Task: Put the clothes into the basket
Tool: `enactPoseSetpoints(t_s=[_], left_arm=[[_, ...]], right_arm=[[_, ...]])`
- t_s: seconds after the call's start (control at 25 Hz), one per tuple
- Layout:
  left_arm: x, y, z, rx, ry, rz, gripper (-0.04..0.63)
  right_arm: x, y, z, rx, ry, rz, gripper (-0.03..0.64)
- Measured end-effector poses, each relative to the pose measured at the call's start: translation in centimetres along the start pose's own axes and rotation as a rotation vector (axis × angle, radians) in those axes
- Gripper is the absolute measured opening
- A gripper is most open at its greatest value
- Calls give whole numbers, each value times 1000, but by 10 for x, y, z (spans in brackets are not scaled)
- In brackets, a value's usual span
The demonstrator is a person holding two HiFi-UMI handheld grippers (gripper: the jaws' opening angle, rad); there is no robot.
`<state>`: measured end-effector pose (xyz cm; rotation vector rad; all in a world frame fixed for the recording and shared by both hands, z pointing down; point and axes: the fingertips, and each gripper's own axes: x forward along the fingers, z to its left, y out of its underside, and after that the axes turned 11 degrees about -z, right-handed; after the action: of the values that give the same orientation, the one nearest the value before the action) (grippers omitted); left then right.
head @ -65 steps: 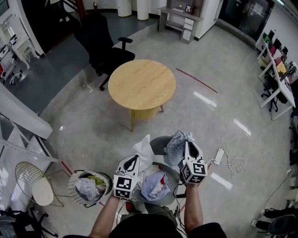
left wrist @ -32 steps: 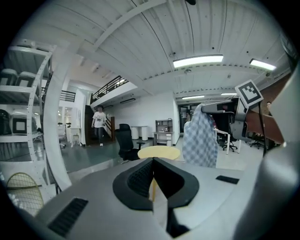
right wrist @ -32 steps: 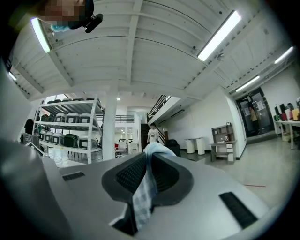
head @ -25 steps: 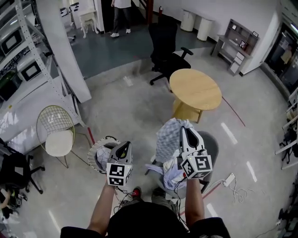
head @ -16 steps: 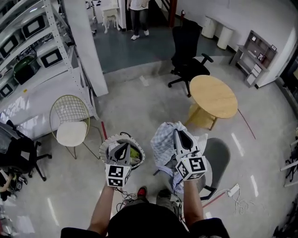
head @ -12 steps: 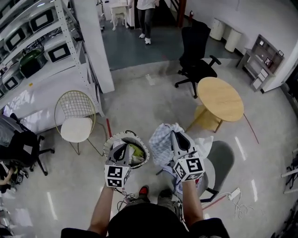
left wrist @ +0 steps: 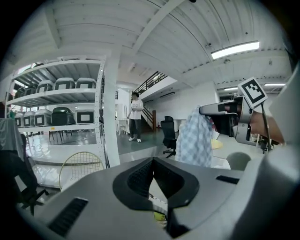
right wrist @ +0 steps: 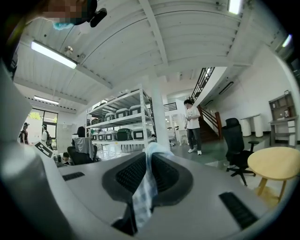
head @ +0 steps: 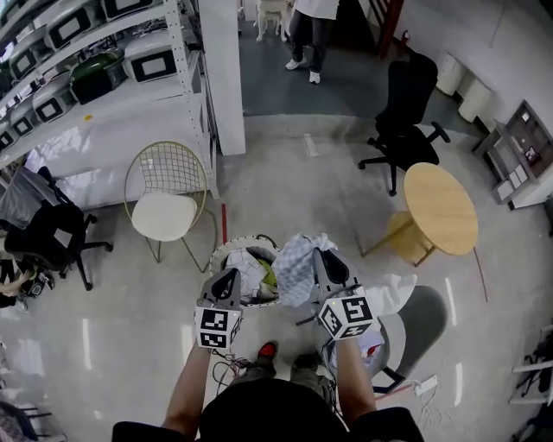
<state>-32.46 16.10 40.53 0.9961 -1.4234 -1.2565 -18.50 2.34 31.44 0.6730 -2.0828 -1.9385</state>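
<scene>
Right gripper (head: 318, 257) is clamped on a blue-and-white checked cloth (head: 295, 266). Its own view shows the fabric pinched right between the pads, and the rest hangs off the tips. Left gripper (head: 227, 278) has its jaws closed with nothing in them. The only "print" I can make out is the black-and-white square marker on each gripper's cube, nothing you could read as words. From the head view the cloth dangles at the right rim of the basket (head: 218, 257), which sits on the floor just ahead of both grippers and already holds a few clothes (head: 252, 266), white and yellow-green. A white garment (head: 390, 292) lies off to the right on a grey seat. The floor is shiny grey concrete with a short red line (head: 223, 223). Around it are a wire chair (head: 164, 203), white shelving (head: 95, 60), a black office chair (head: 406, 104), a round wooden table (head: 441, 207) and a person (head: 304, 26) standing at the back.
</scene>
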Motion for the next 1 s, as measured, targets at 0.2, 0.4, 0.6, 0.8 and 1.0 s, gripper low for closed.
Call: enactPoseSetpoints(t_s=[0.2, 0.4, 0.6, 0.8, 1.0], left_arm=[[-6, 12, 23, -25, -63, 16, 6], [-9, 25, 40, -57, -113, 36, 6], [-13, 43, 53, -82, -161, 61, 8], [-18, 68, 63, -107, -198, 101, 8], [-24, 94, 68, -130, -227, 140, 8]], right_arm=[[27, 22, 21, 20, -74, 46, 57], [49, 52, 34, 29, -125, 107, 57], [61, 93, 47, 57, -171, 185, 57], [68, 137, 57, 82, -202, 256, 57], [72, 170, 65, 118, -219, 303, 57]])
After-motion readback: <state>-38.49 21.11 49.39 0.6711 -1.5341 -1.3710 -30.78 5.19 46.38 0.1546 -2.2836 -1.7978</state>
